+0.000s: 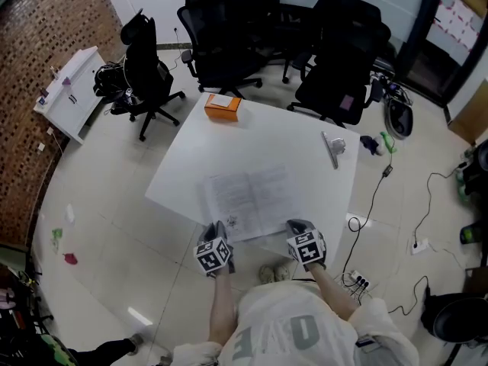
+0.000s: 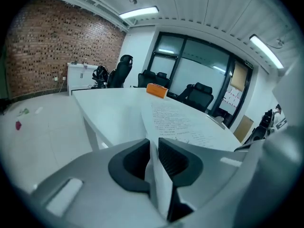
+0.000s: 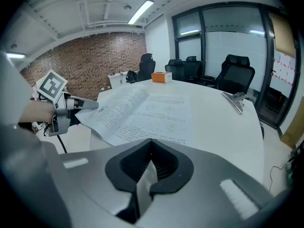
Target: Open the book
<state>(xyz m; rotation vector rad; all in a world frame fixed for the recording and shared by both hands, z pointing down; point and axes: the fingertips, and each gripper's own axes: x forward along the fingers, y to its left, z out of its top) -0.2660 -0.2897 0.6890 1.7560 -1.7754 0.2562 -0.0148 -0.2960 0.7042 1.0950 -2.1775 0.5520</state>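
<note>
Left gripper [image 2: 153, 148]: jaws nearly closed, pinching thin edge of left page. Right gripper [image 3: 151, 151]: jaws fully closed on near edge of right page. Book [image 1: 248, 193]: lying open on white table [image 1: 183, 151], at near edge, corners held by both grippers; left page curled up slightly at left gripper. Orange box [image 1: 223, 106]: far left part of table, well apart from book. Silver clip [image 1: 333, 148]: right of book, apart. Black office chairs [image 1: 145, 71]: beyond table.
</note>
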